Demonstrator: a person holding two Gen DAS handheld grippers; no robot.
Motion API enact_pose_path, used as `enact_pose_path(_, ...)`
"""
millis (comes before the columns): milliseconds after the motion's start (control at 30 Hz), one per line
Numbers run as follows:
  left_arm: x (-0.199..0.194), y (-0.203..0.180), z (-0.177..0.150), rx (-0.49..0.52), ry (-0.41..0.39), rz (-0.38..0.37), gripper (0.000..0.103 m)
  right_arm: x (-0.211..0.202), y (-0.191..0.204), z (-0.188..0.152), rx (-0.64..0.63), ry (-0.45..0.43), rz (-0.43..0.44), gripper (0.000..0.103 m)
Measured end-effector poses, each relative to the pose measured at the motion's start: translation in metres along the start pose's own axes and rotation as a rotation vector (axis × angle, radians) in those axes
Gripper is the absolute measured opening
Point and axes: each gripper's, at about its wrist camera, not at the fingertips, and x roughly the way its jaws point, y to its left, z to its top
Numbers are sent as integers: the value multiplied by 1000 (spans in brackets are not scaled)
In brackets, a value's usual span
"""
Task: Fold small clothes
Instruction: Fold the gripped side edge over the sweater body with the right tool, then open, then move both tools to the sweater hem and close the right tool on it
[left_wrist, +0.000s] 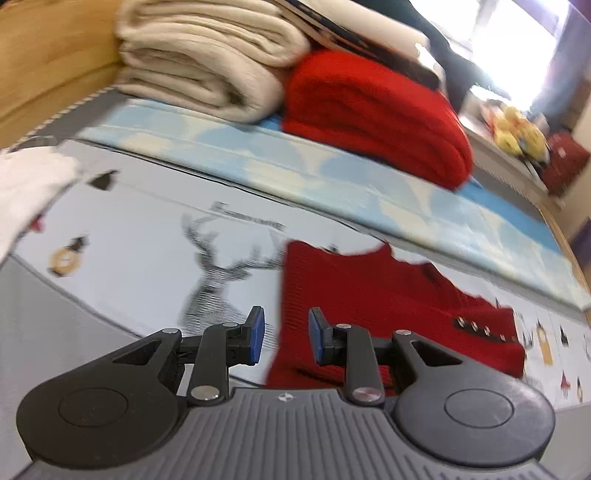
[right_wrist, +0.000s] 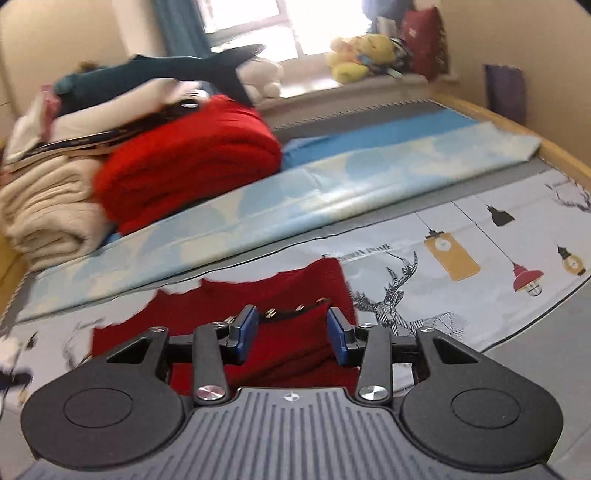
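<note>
Left wrist view, left to right: white cloth (left_wrist: 26, 184) at the frame edge; printed bed sheet (left_wrist: 140, 236) with a stag motif (left_wrist: 218, 273); left gripper (left_wrist: 286, 334) low in front, blue pads apart, nothing between them; dark red knit garment (left_wrist: 388, 295) lying flat on the sheet just beyond, a row of metal studs (left_wrist: 484, 328) near its right edge. Behind, on a pale blue cover (left_wrist: 332, 184): folded cream blanket (left_wrist: 207, 59) touching a folded bright red blanket (left_wrist: 373, 110).

Right wrist view, left to right: cream blanket (right_wrist: 48, 210) and red blanket (right_wrist: 184, 158) stacked at the rear; right gripper (right_wrist: 291, 334) spread wide, empty, hanging above the dark red garment (right_wrist: 288, 288); lamp prints (right_wrist: 450, 254) on the sheet to the right; yellow plush toys (right_wrist: 362, 55) on the window ledge. Strong motion blur throughout.
</note>
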Motion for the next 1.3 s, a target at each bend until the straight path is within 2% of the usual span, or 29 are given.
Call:
enact_pose_path(133,-42,26,-7,-18,-21,-6,29,-53,-15,-14,-77,-21,-8,55)
enact_pose_path(267,-80,41,-50,26,-10,-34,29,-84,-42,-48,-74,0,-24,59)
enact_pose_path(433,-79,42,-142,164,87,-97,29,-91,-78,-128,-20,100,-59,59)
enact_pose_path(467,-74,43,-161,187,117,-99,29,-88,-84,-148,-28,132,-79,59)
enact_pose_path(500,-65,46,-179,203,182,-81,29,-85,-90,-166,-35,169,-99,58)
enact_pose_path(533,-57,48,-191,198,248,-54,29,-79,-98,-184,-36,224,-127,58)
enact_pose_path(600,-54,53,-200,187,269,-75,29,-69,-109,-203,-10,297,-158,57)
enact_pose_path(700,-48,58,-203,193,297,-58,36,-62,-114,-209,29,331,-131,57)
enact_pose_path(767,-41,68,-206,144,342,-36,38,-57,-114,-209,35,340,-131,58)
enact_pose_path(833,-35,72,-206,100,374,-46,44,-50,-111,-212,41,367,-144,58)
enact_pose_path(867,-32,74,-207,84,391,-54,53,-48,-109,-213,35,374,-147,58)
enact_pose_path(900,-31,75,-209,76,406,-59,58,-46,-105,-212,20,379,-147,59)
enact_pose_path(1067,-23,83,-220,71,446,-51,58,-35,-99,-219,-53,413,-188,60)
enact_pose_path(1200,-28,88,-225,77,433,-68,57,-36,-109,-219,-3,416,-212,62)
enact_pose_path(1267,-28,87,-226,80,437,-70,55,-34,-113,-220,24,428,-211,63)
enact_pose_path(1300,-26,86,-227,84,439,-69,51,-33,-112,-220,21,432,-210,64)
